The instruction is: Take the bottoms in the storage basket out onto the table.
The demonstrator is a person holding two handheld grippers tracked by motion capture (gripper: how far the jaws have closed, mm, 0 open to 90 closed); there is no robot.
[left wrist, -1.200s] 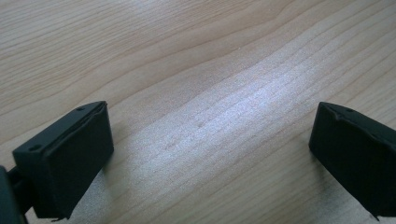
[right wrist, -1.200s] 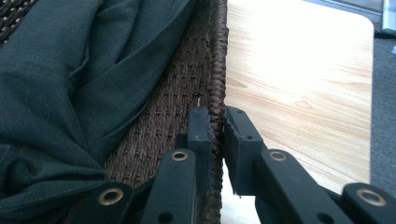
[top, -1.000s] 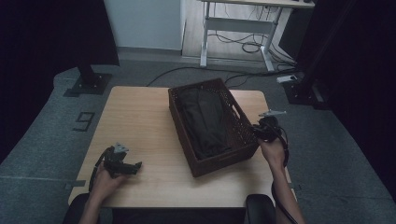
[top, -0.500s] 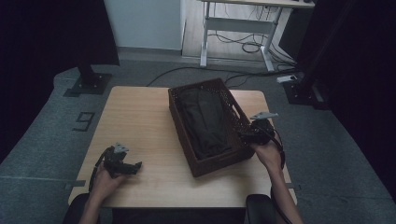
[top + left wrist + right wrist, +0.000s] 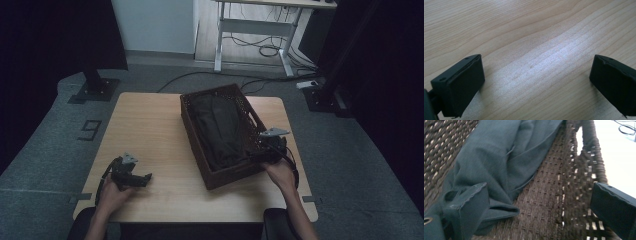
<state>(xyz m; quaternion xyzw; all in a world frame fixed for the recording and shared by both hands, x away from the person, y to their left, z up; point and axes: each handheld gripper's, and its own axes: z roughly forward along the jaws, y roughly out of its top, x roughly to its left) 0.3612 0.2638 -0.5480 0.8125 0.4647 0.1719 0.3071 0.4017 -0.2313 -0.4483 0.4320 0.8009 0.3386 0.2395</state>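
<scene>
- the dark cloth (image 5: 218,131) lies folded inside the basket (image 5: 194,131), which sits on the worktop (image 5: 150,125) toward its right half.
- the right gripper (image 5: 259,154) reaches over the basket's near right corner; its fingers (image 5: 467,206) have just been opening and now stand wide apart, pressing on nothing, with a fold of cloth just beside the left one.
- the step in hand looks like letting the cloth settle in the basket and backing out.
- to do it well, i'd lift the fingers straight up clear of the cloth's edge before pulling back, so no fold snags and drags out over the rim.
- keep the right finger off the woven wall (image 5: 579,185); a catch there could shift the basket.
- the left gripper (image 5: 134,176) rests on the worktop at the near left, well apart from the basket, its fingers (image 5: 461,82) spread wide over bare wood.
</scene>
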